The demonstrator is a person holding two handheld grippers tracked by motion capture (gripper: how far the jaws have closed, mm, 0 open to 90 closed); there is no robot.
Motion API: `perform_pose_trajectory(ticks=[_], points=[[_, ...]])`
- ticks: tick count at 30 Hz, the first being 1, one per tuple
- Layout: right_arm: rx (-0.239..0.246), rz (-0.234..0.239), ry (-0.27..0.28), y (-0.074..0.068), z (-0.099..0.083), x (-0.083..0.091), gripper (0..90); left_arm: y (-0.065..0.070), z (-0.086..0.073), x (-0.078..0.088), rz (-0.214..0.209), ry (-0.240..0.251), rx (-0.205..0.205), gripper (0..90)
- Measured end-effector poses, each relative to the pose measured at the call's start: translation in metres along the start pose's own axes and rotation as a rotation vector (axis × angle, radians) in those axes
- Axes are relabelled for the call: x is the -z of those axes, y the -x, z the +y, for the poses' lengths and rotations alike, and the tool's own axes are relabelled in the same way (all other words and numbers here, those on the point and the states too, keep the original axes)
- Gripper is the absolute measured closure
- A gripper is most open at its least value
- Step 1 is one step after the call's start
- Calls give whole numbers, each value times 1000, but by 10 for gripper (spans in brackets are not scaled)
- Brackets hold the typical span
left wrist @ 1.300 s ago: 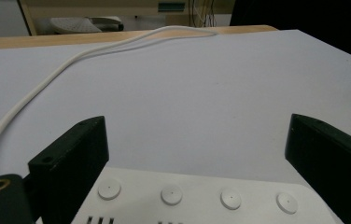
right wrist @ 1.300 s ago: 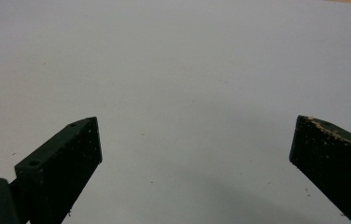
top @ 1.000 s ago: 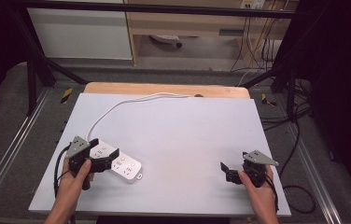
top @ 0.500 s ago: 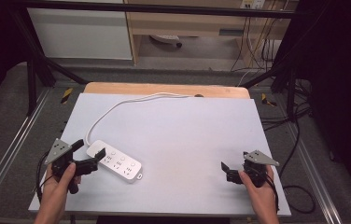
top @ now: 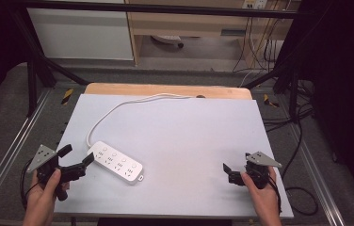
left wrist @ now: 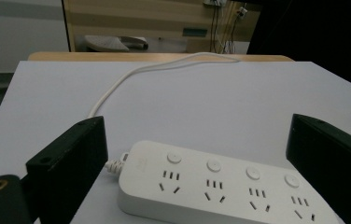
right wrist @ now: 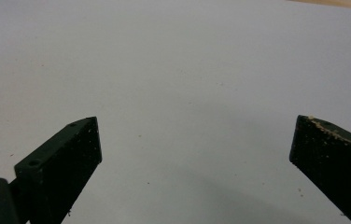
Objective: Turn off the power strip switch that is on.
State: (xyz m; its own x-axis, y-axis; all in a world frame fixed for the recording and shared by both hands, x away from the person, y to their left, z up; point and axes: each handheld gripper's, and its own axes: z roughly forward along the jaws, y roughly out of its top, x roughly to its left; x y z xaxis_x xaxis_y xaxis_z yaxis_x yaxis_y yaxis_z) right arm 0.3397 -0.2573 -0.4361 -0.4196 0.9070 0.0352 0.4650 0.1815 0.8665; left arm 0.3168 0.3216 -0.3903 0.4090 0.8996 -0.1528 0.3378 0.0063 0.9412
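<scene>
Since the left tool (top: 77, 159) stood over the near-left end of the power strip (top: 117, 162) a second ago, I note it has drawn back off that end and now sits just beside it, jaws spread wide and holding nothing. The power strip lies flat on the bench (top: 180, 136), its white cord (top: 118, 107) running away from its left end toward the bench's far edge. In the left gripper view the power strip (left wrist: 220, 186) lies between the spread jaws, with no contact visible. The right tool (top: 228, 172) sits well to the right of the power strip, unmoved, jaws apart and empty over bare bench. My judgement: the strip has been let go or nudged into place, and the left tool remains lined up for a fresh grip on it.
</scene>
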Motion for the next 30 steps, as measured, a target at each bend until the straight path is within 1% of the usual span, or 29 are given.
perform_pose_trajectory(ticks=[2,4,6,8,12,15,16,19,22,25,28,30], points=[[1,-1,1,0,0,0,28,-2,-1,2,6,3,-6,55],[0,-1,1,0,0,0,28,-3,-2,4,7,1,-2,57],[-1,0,1,0,0,0,28,-4,-3,5,6,-6,-8,58],[0,-1,1,0,0,0,28,-5,-4,5,7,-14,-2,58],[1,0,2,0,0,0,28,-6,-7,7,4,-32,-25,55],[-1,-1,3,0,0,0,28,-7,-10,7,5,-50,-28,56],[0,-1,3,0,0,0,28,-8,-12,7,4,-61,-34,55],[2,-1,2,0,0,0,28,-10,-15,5,7,-87,-35,55],[2,-3,2,0,0,0,26,-13,-20,1,12,-126,-45,56],[6,-9,-3,0,-1,-1,25,-14,-26,-5,14,-181,-71,57],[-2,-18,-25,1,-2,-3,24,-13,-32,-11,9,-234,-77,61],[-1,-29,-40,2,-4,-6,23,-11,-35,-13,8,-262,-93,62]])
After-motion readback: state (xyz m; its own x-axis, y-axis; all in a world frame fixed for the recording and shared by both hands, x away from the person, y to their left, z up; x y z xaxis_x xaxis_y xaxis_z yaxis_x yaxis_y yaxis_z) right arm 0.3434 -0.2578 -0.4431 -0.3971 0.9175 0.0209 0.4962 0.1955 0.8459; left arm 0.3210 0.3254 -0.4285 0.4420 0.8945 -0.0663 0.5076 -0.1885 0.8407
